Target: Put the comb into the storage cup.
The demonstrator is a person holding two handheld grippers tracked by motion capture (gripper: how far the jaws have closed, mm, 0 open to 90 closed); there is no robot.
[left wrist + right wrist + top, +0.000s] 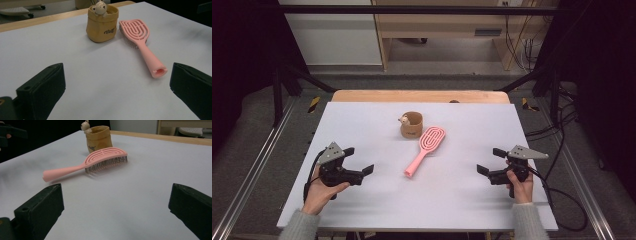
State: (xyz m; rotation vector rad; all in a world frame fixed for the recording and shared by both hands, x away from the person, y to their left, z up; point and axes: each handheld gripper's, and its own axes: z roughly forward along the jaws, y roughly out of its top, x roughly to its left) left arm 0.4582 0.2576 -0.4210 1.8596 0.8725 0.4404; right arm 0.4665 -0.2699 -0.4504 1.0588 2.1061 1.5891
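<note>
A pink hairbrush lies bristles down in the middle of the white table, its handle end toward the near left. Just behind its head stands a small tan pouch with a little bear figure at its rim. My left gripper rests at the table's left, open and empty, jaws pointing at the brush handle. On the right, my right gripper is open too, nothing between its jaws. The brush and pouch sit ahead of it.
The white tabletop has a wooden strip along its far edge. Black frame posts stand at both sides, and cables trail off the right edge. Bare surface lies in front of both grippers.
</note>
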